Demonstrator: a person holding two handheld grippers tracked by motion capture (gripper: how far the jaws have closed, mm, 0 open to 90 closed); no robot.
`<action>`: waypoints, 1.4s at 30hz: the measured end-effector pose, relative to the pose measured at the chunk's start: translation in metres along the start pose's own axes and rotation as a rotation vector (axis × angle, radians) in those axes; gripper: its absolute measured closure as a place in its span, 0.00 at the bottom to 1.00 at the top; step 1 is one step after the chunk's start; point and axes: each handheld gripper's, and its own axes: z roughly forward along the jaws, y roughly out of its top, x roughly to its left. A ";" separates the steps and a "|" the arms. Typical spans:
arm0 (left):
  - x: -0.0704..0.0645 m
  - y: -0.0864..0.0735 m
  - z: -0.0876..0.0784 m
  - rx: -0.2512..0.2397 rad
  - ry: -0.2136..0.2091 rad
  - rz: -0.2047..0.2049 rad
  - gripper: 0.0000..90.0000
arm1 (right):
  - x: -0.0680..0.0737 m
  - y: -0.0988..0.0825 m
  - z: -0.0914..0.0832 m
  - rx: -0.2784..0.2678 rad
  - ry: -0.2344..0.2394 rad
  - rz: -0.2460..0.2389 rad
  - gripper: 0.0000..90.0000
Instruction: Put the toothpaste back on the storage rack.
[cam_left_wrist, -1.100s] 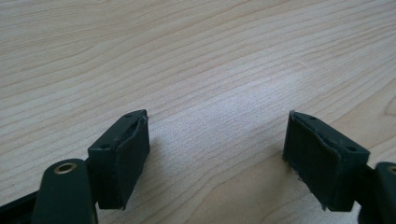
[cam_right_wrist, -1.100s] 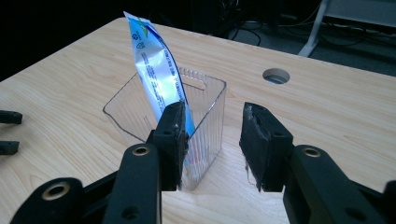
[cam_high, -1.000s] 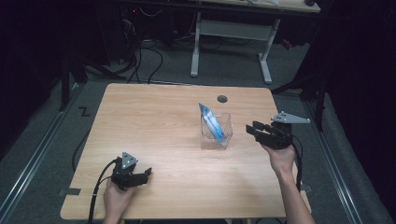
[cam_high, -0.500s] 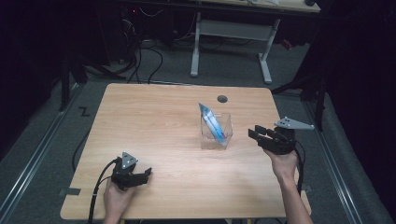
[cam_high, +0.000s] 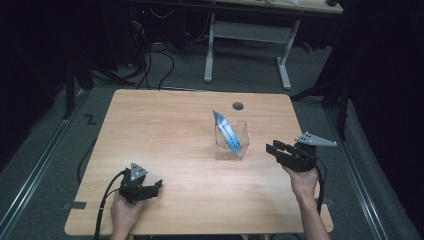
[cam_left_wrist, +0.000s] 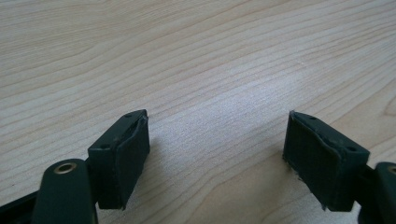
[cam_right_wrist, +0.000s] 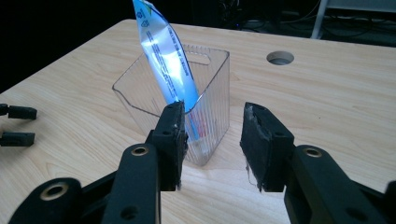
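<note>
A clear plastic bin (cam_high: 232, 141) (cam_right_wrist: 187, 107) stands right of the table's middle. A blue and white packet (cam_high: 227, 134) (cam_right_wrist: 163, 65) leans upright inside it, its top poking above the rim. My right gripper (cam_high: 274, 150) (cam_right_wrist: 212, 135) hovers just right of the bin, pointing at it, open with nothing between its jaws. My left gripper (cam_high: 154, 187) (cam_left_wrist: 217, 154) rests low over the wood near the table's front left, open wide and holding nothing.
The wooden table (cam_high: 165, 130) has a round cable hole (cam_high: 238, 106) (cam_right_wrist: 280, 58) behind the bin. Its front edge runs just behind both hands. A white-legged desk (cam_high: 250, 35) and cables stand on the floor beyond the far edge.
My right gripper has sunk a little and drawn slightly back toward the person beside the bin. The left gripper, the bin and the packet have stayed put.
</note>
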 end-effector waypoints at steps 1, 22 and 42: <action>0.000 0.000 0.000 0.000 0.000 0.000 0.26 | 0.000 -0.002 0.001 0.004 0.000 0.002 0.66; 0.000 0.000 0.000 0.000 0.000 0.000 0.26 | 0.002 -0.031 0.012 0.051 -0.066 0.008 0.66; 0.000 0.000 0.000 0.002 0.000 0.001 0.26 | 0.000 -0.051 0.027 0.103 -0.109 -0.020 0.65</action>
